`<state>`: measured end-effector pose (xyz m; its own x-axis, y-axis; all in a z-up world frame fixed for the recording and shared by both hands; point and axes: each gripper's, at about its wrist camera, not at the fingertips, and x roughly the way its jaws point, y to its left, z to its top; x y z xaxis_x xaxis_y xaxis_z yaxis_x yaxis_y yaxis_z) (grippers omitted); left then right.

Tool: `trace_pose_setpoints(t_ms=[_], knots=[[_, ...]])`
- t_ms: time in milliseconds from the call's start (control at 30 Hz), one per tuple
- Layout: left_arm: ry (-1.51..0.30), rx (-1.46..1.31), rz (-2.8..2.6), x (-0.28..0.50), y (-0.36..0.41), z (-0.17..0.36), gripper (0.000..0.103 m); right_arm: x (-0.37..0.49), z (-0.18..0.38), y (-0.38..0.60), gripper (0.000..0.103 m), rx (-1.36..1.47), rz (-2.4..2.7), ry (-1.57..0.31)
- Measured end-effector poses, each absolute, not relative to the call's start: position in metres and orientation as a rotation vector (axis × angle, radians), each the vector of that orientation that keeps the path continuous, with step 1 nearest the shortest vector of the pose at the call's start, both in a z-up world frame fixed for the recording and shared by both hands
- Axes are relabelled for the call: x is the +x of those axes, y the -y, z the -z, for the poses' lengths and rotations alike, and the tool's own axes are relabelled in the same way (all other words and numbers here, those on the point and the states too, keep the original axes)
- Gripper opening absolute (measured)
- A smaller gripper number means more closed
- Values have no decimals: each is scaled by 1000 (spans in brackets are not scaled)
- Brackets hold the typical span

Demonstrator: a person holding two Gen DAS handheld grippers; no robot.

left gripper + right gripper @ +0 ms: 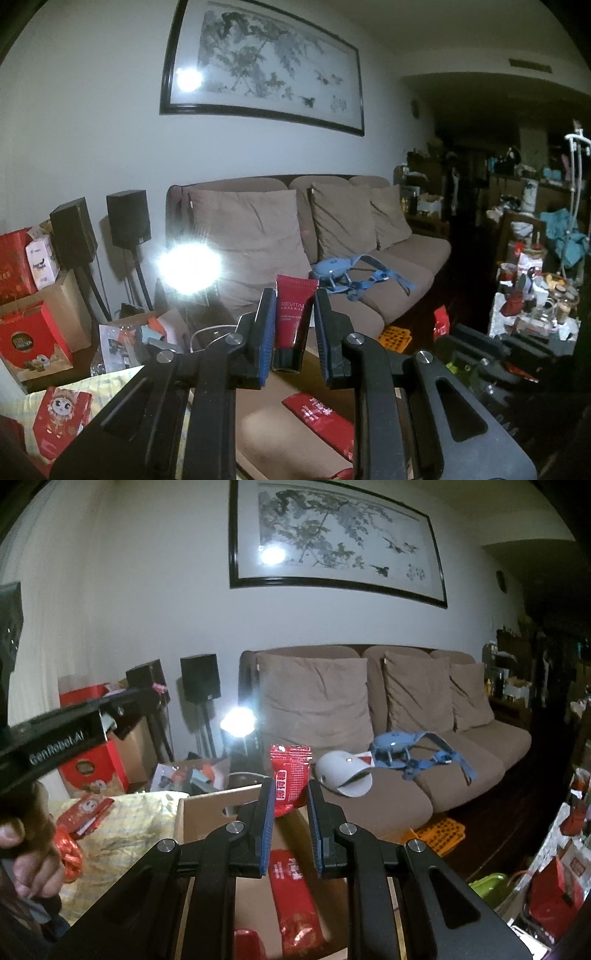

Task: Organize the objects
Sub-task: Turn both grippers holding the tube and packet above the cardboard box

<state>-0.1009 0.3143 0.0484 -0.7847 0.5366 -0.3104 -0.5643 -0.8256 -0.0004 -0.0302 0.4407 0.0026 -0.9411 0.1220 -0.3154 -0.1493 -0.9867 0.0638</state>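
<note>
My left claw [293, 325] is clenched on a red tube [292, 321], held upright with its black cap down, above the open cardboard box [207, 812]. My right claw [290, 805] is clenched on a red sachet [290, 781], also upright over the box. A long red packet [295, 904] lies flat on the box floor. Behind the box stands a brown sofa [406, 709] carrying a blue harness [417, 753] and a white cap [343, 773].
</note>
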Motion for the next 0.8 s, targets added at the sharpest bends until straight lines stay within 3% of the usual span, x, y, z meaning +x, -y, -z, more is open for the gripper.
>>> trace_pose_setpoints(t_ms=[800], knots=[[-108, -508, -2479, -110, -321, -34, 19, -39, 6, -447, 16, -535, -2946, -159]])
